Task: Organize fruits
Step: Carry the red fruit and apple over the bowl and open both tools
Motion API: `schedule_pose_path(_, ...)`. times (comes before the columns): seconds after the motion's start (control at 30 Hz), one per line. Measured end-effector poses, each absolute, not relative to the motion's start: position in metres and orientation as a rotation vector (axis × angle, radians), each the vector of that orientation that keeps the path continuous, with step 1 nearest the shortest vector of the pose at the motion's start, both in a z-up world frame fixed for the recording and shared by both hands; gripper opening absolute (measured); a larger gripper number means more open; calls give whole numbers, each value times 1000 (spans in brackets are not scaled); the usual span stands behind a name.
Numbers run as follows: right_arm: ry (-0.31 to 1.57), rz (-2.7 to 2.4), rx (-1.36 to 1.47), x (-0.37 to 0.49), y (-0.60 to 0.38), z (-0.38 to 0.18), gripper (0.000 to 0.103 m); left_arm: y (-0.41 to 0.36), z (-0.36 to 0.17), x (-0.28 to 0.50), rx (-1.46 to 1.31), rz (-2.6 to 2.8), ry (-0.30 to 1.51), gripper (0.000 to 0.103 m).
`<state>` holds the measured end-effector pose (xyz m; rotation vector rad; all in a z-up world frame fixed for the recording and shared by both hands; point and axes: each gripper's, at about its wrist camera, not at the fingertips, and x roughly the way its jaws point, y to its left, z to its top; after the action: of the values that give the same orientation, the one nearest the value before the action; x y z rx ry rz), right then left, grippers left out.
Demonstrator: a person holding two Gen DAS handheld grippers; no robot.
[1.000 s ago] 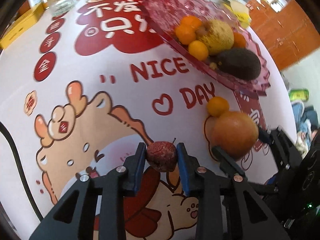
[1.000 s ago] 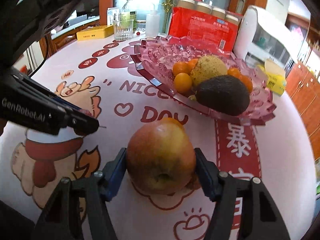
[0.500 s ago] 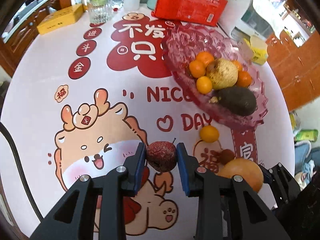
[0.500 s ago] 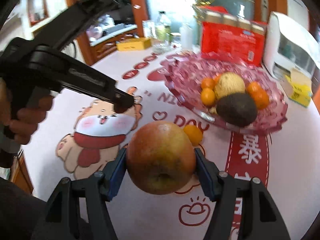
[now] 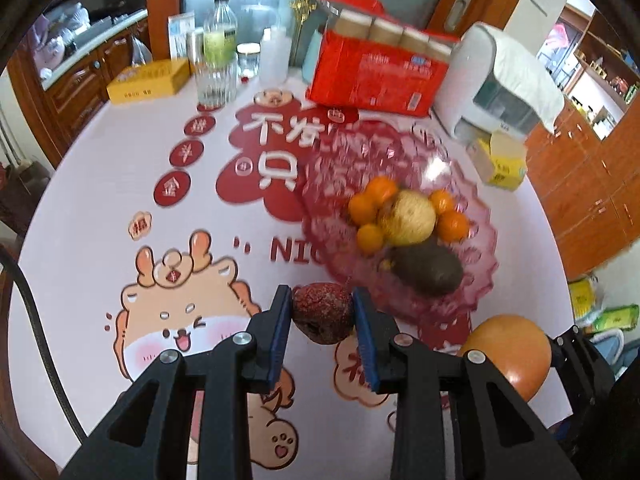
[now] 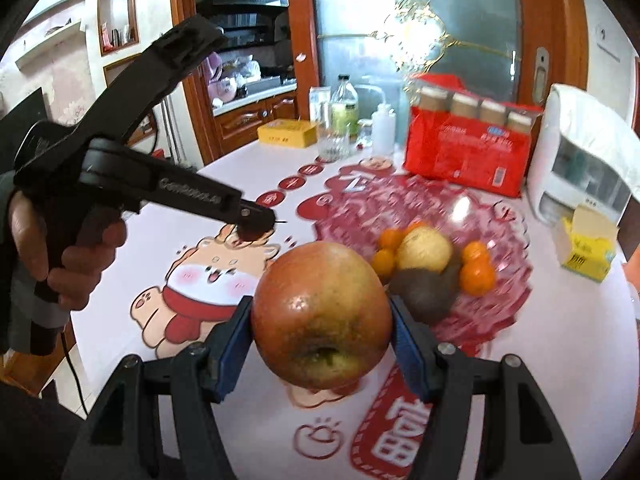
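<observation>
My left gripper [image 5: 322, 314] is shut on a small dark red, rough-skinned fruit [image 5: 323, 312], held above the table. My right gripper [image 6: 322, 320] is shut on a large red-yellow apple [image 6: 322, 314], also lifted off the table. The apple [image 5: 508, 354] shows at the lower right of the left wrist view. A pink glass fruit plate [image 5: 480, 216] holds several small oranges [image 5: 370, 236], a yellow pear-like fruit [image 5: 408, 218] and a dark avocado [image 5: 430, 268]. The same plate [image 6: 516, 248] lies beyond the apple in the right wrist view, where the left gripper [image 6: 256, 224] hangs to its left.
A red carton pack [image 5: 376, 72], a white appliance [image 5: 500, 84], a yellow box [image 5: 148, 80], a small yellow carton [image 5: 502, 164], bottles and a glass [image 5: 216, 80] stand along the table's far side. A hand [image 6: 60, 256] holds the left gripper's handle.
Both grippers have risen with their fruits and tilted up, so the far side of the table and the room show. A small orange on the cloth near the plate is out of sight.
</observation>
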<state>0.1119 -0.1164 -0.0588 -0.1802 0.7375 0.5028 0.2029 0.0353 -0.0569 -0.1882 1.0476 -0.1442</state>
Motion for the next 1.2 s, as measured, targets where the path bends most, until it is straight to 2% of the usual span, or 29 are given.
schedule_pose_path(0.33,765,395,-150,154,-162,-58,65,10,-43,215,-222,-166,993,30)
schedule_pose_path(0.9,791,346,31,191,-212,-97,65,-42,-106,244,-236,-239,1094,30)
schedule_pose_path(1.0,807,334,25,196,-210,-103,65,-46,-110,248,-217,-237,1098,36)
schedule_pose_path(1.03,811,327,31,197,-210,-105,65,-47,-111,249,-210,-237,1100,41)
schedule_pose_path(1.07,821,323,41,198,-211,-106,66,-47,-111,249,-204,-239,1101,51)
schedule_pose_path(1.2,810,308,94,199,-216,-107,66,-44,-105,242,-191,-243,1083,61)
